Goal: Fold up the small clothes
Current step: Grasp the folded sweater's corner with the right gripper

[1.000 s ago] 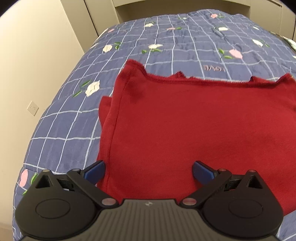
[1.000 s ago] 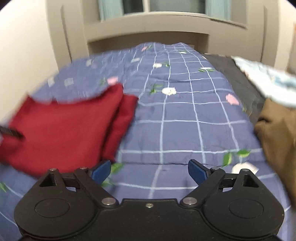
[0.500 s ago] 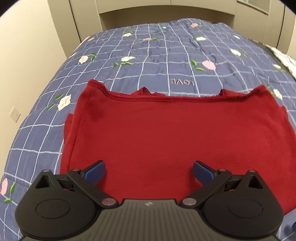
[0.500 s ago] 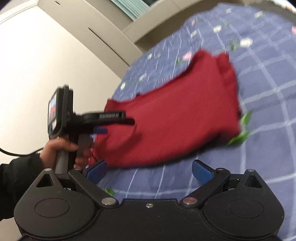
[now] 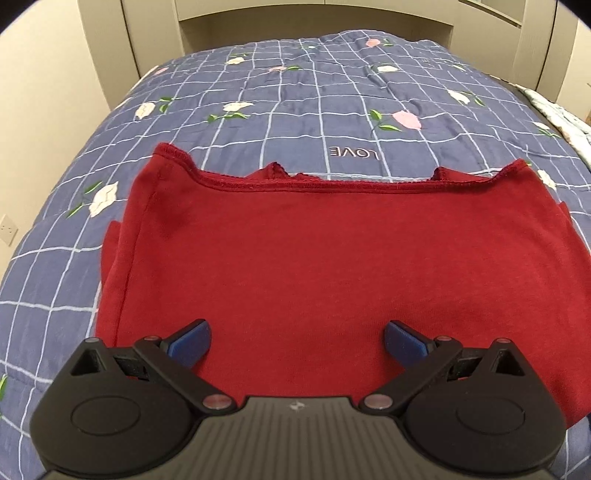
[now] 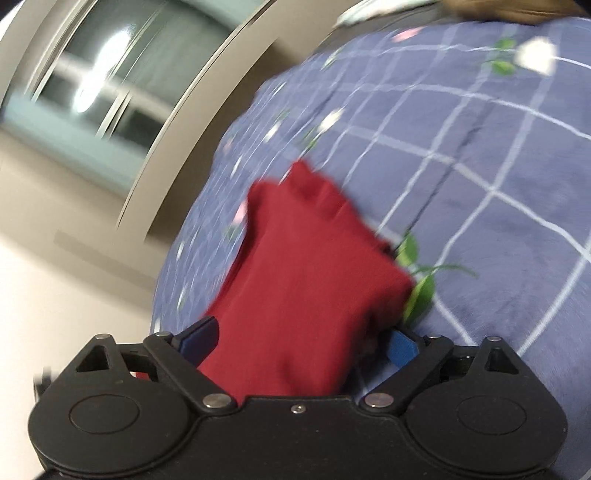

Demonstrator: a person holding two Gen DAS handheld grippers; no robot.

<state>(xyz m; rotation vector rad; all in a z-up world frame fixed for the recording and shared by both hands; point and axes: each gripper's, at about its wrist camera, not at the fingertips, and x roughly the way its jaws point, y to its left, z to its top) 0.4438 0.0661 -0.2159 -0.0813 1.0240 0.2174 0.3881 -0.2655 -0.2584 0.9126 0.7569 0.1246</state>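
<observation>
A red knit garment (image 5: 295,266) lies folded flat on the blue checked bedspread (image 5: 314,110), its hemmed edge on the far side. My left gripper (image 5: 297,341) is open and hovers over the garment's near edge, holding nothing. In the right wrist view, which is blurred and tilted, the red garment (image 6: 306,280) lies between the open fingers of my right gripper (image 6: 301,341), near one of its ends. The blue pads stand wide apart on either side of the cloth.
The bedspread has white grid lines, flower prints and the word LOVE (image 5: 354,152). Beige cabinets (image 5: 155,33) stand behind the bed. A pale patterned cloth (image 5: 561,118) lies at the bed's right edge. A brown garment (image 6: 509,9) lies at the top of the right wrist view.
My right gripper has swung round and moved in over the garment's end, which now lies between its fingers. My left gripper has shifted a little, keeping the garment centred.
</observation>
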